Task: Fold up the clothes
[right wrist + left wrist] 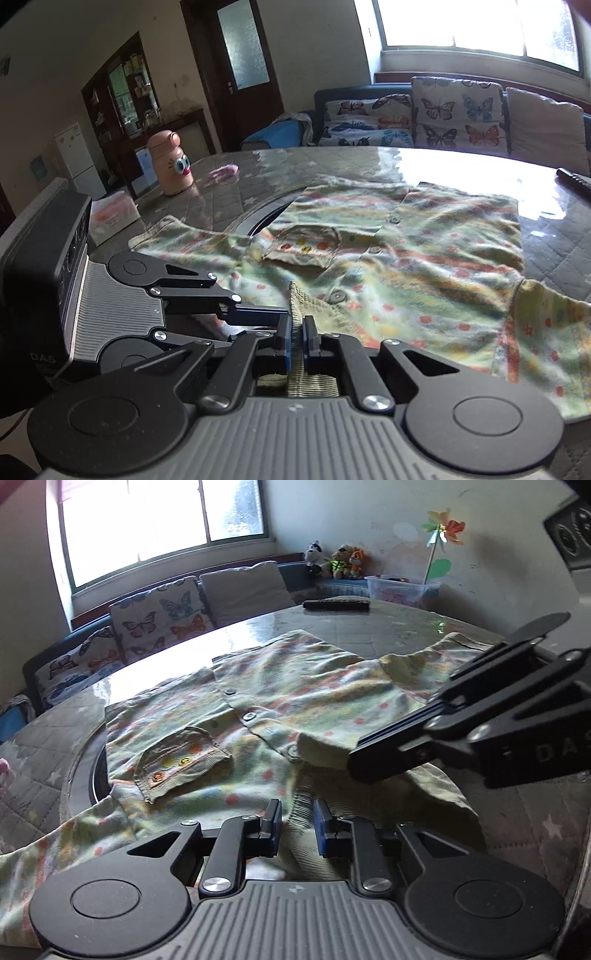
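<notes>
A small pale green shirt point(280, 701) with coloured dots, buttons and a chest pocket point(184, 764) lies flat on the round table, collar toward me. It also shows in the right wrist view point(424, 258). My left gripper point(297, 816) is open, its fingers either side of the ribbed collar point(306, 834). My right gripper point(295, 332) is shut on the ribbed collar edge point(301, 306); in the left wrist view the right gripper point(360, 757) comes in from the right, pinching that collar.
The table point(351, 624) has a glossy top over a quilted cloth. A black remote point(336, 604) and a plastic box point(402, 587) lie at the far edge. A pink bottle point(173, 166) stands far left. A sofa with butterfly cushions point(454, 114) is behind.
</notes>
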Tool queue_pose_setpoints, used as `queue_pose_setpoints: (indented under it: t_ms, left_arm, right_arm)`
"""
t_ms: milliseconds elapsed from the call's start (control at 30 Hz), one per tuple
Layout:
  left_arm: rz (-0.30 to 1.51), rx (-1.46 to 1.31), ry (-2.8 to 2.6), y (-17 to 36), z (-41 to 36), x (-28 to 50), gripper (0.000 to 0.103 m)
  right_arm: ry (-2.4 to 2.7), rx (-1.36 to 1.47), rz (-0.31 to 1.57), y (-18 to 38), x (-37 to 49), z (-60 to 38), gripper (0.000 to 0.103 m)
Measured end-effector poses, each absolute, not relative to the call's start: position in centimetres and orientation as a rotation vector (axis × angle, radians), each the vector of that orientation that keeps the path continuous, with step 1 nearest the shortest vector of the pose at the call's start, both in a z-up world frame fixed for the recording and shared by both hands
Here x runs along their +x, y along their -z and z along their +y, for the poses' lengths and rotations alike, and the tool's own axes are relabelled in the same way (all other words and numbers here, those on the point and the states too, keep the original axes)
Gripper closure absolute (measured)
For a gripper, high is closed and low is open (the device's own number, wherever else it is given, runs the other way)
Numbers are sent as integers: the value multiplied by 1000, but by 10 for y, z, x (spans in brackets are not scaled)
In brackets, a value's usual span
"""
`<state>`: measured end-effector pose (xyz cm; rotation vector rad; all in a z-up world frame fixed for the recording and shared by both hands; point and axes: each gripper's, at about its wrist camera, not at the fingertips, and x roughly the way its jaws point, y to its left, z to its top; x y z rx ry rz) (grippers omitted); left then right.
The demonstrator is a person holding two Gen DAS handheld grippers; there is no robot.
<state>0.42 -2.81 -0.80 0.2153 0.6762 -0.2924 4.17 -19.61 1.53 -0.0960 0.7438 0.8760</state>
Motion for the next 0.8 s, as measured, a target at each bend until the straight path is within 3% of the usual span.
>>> queue_pose_setpoints:
  t_ms: [267,467,800]
  left_arm:
    - [641,217,319,-7,-17,-17,80]
    - [583,209,291,-30,-2,-27,77]
    - [583,156,305,-28,-29,14,75]
  right_arm:
    - [-873,-17,716,-21,50,-204,94]
    - [-813,-157,750,5,55,-193,93]
    - [-804,-239,721,13,32,-204,87]
